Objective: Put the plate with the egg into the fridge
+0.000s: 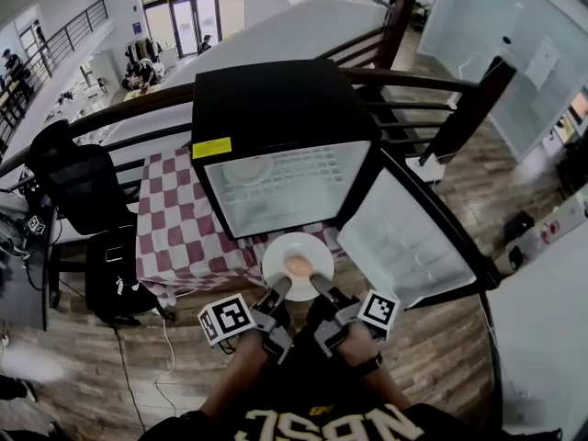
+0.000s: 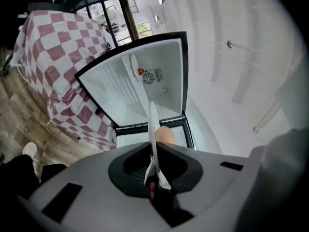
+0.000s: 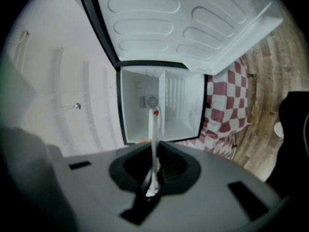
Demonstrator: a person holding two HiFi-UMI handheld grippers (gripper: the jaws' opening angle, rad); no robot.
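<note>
left hand-held gripper [image 1: 280, 290] and right hand-held gripper [image 1: 319, 286], side by side, each clamp the plate [image 1: 280, 249] by its rim.

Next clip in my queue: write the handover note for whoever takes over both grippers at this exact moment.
Left gripper: shut on the plate's near-left rim.
Right gripper: shut on the plate's near-right rim.
Things: the white plate, with the egg at its middle, is held in the air just outside the opening of the fridge. Its door stands wide open on the right. The fridge sits on a checkered tablecloth.
Done: plate gripped, door open.
Left: move the plate inside, set it down, release both grippers.
</note>
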